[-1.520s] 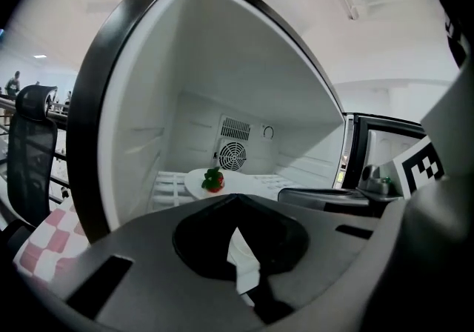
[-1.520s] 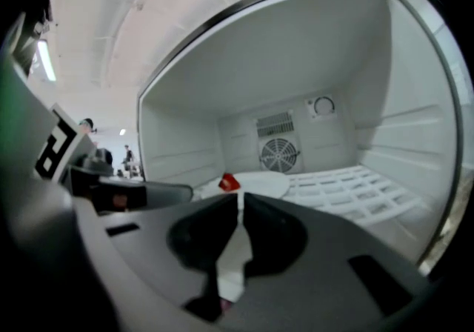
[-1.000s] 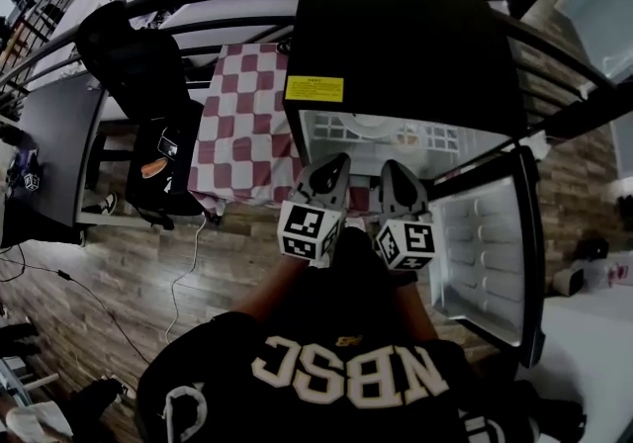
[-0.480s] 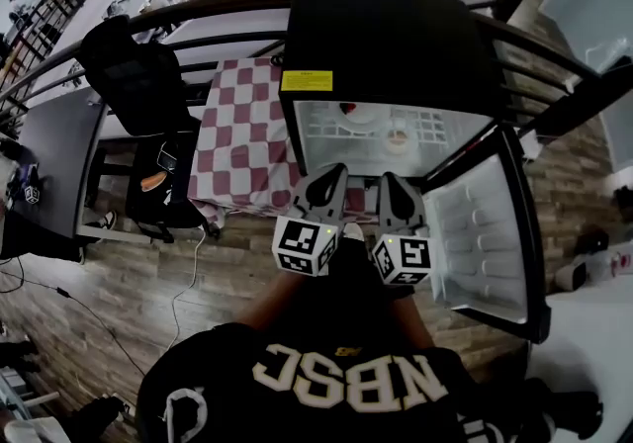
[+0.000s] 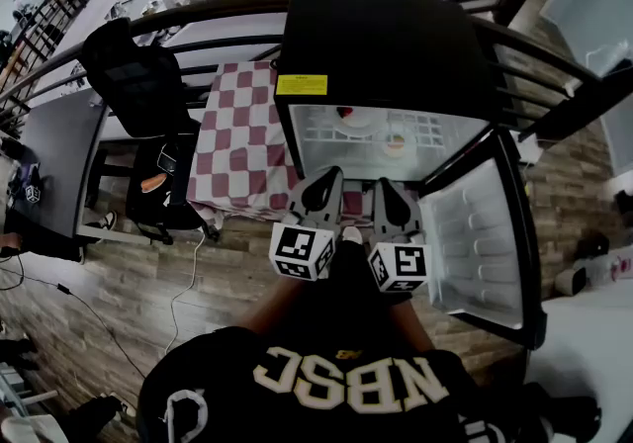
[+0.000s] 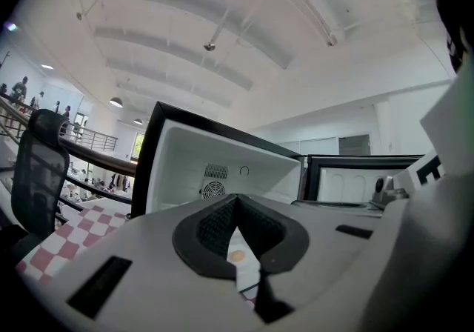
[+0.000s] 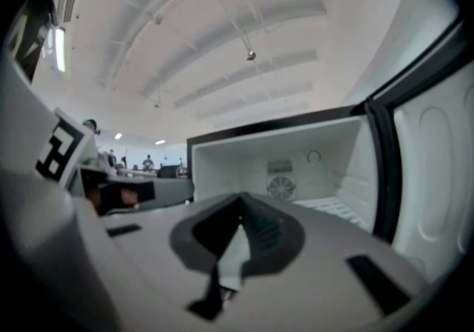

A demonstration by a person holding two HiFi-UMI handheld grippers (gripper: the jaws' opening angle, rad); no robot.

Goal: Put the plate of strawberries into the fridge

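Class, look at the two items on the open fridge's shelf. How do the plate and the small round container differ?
The plate is wider and carries something red; the small round container is narrower, with an orange-tan top. The plate sits further left and back; the container sits nearer the open door. Both rest on the fridge's white wire shelf.

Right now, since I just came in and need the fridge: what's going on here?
A person holds the left gripper and right gripper side by side before the open fridge, both shut and empty. The plate of strawberries already sits on the wire shelf inside, beside a small round container. The door hangs open.
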